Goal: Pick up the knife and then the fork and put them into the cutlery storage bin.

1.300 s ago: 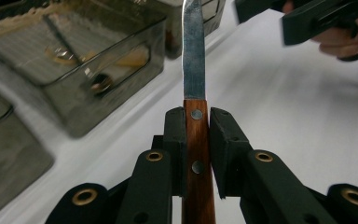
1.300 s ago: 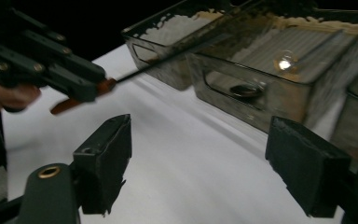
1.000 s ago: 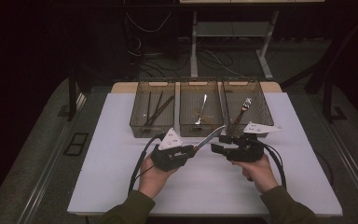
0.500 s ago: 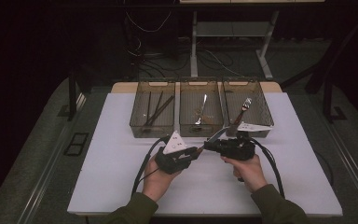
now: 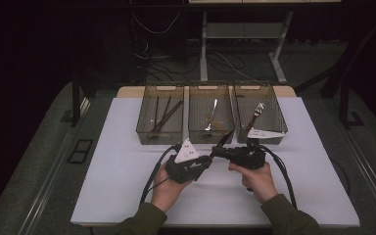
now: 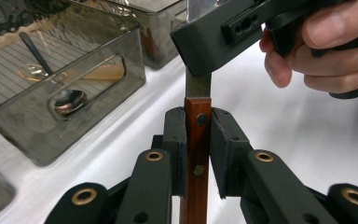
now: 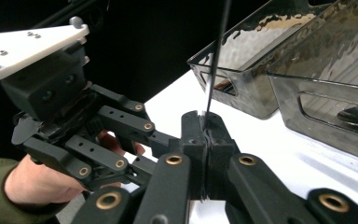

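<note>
A knife with a riveted wooden handle (image 6: pixel 197 140) and a thin steel blade (image 7: pixel 216 56) is held between both grippers over the white table (image 5: pixel 127 171). My left gripper (image 6: pixel 197 126) is shut on the handle. My right gripper (image 7: pixel 206 126) has just been closing, and its pads now press on the blade, which rises from between them. In the high view the left gripper (image 5: pixel 206 159) and right gripper (image 5: pixel 216 152) meet tip to tip, and the blade tip (image 5: pixel 226 137) points toward the trays.
Three smoky clear trays stand in a row beyond the grippers. The left one (image 5: pixel 144 128) holds chopsticks, the middle one (image 5: pixel 196 132) a spoon (image 6: pixel 67 99), the right one (image 5: pixel 274 128) a fork. Cables trail back from both grippers toward the table's near edge.
The right gripper has moved left to meet the left gripper and has shut on the knife blade. The left gripper keeps its hold on the handle.
</note>
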The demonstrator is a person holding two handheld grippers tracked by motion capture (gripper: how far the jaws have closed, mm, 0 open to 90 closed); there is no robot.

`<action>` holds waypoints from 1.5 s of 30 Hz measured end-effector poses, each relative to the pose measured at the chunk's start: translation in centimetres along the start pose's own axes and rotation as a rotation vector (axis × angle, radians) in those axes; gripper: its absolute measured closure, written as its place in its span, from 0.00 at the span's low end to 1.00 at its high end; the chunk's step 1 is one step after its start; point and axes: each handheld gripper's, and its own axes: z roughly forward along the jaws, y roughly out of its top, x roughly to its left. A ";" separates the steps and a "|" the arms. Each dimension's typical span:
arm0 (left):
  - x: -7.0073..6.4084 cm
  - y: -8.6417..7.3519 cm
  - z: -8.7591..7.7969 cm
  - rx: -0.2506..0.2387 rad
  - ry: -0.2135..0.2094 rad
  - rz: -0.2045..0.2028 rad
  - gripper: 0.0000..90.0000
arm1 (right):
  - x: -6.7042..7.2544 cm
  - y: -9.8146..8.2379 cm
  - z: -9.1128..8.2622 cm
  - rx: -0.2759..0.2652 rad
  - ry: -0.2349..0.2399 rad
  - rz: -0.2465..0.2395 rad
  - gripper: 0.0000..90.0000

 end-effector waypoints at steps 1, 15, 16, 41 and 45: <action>0.1 -0.1 0.0 -0.005 -0.005 -0.004 0.84 | 0.2 0.0 0.0 0.003 -0.006 -0.012 1.00; 1.7 -1.9 -1.5 -0.016 -0.053 -0.008 0.57 | -0.3 0.8 -2.2 0.011 -0.122 -0.089 1.00; 1.9 -2.1 -1.8 -0.017 -0.053 -0.008 0.55 | -0.4 0.9 -2.5 0.007 -0.131 -0.093 1.00; 4.6 -9.1 -9.0 0.020 -0.017 -0.088 0.02 | -1.8 7.1 -14.5 -0.083 -0.401 -0.161 1.00; 4.7 -9.1 -9.1 0.000 -0.005 -0.092 0.00 | -2.3 9.1 -16.0 -0.087 -0.461 -0.172 1.00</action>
